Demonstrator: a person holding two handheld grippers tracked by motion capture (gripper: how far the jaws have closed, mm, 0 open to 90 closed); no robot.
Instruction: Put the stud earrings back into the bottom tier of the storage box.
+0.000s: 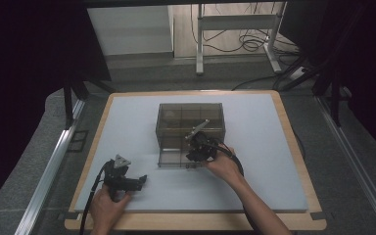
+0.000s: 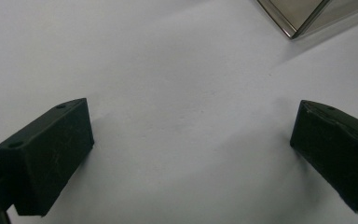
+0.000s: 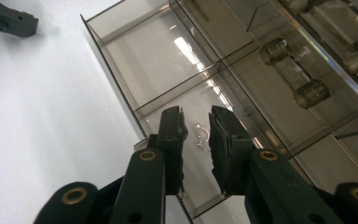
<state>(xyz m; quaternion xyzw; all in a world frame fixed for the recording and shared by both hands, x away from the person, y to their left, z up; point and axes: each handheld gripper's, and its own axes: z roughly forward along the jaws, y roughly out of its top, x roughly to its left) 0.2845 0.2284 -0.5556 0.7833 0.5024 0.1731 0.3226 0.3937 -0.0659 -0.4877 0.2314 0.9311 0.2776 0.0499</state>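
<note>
Smoky box (image 3: pixel 168 60) w/ small ring (image 3: pixel 202 136), hard to read; right gripper (image 3: pixel 196 140) jaws slightly apart, empty; left gripper (image 2: pixel 191 154) jaws wide, empty.

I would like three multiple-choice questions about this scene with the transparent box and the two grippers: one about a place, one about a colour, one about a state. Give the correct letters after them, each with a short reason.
1. Where does the small silver ring lie?
A. in a compartment of the drawer
B. on the white mat
C. on top of the box

2. What colour is the box?
A. opaque red
B. smoky transparent grey
C. bright yellow

3. How do the jaws of the left gripper stand?
A. shut on the ring
B. shut on nothing
C. wide apart over bare mat

Answers:
1 A, the ring rests on the drawer floor, just beyond the right gripper.
2 B, the dividers show through its walls.
3 C, only white mat lies between them.
</note>
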